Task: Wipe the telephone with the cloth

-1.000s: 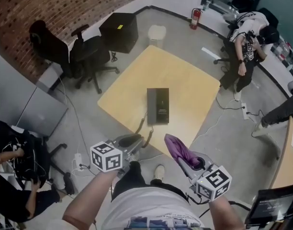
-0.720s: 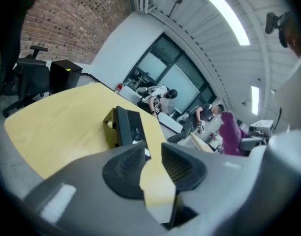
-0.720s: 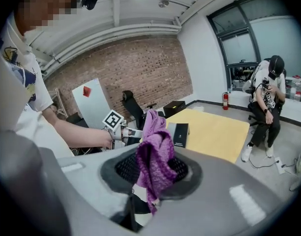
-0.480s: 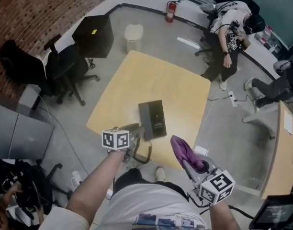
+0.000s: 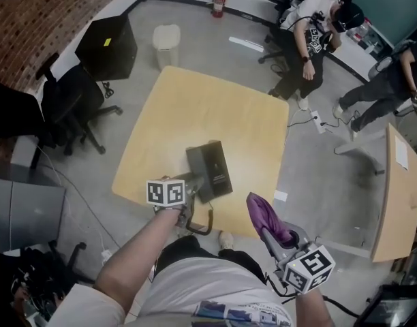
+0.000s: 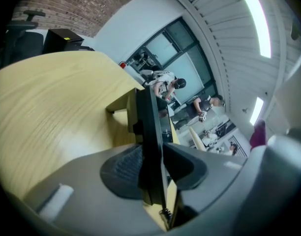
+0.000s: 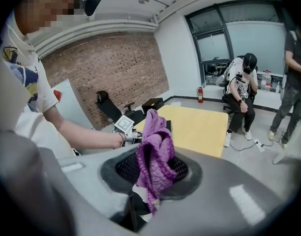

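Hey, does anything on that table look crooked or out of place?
The telephone lies skewed against the table edges, close to the near edge, and its cord hangs off that edge.

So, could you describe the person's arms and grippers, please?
The left gripper and right gripper are grey shells with dark ribbed pads on the jaws; each bears a white cube with black square markers. The T-shirt is white, short-sleeved.

The left gripper and right gripper have grey moulded bodies and black ribbed pads. Each carries a white cube with black square markers. The person wears a white short-sleeved T-shirt with a printed graphic, and dark trousers.
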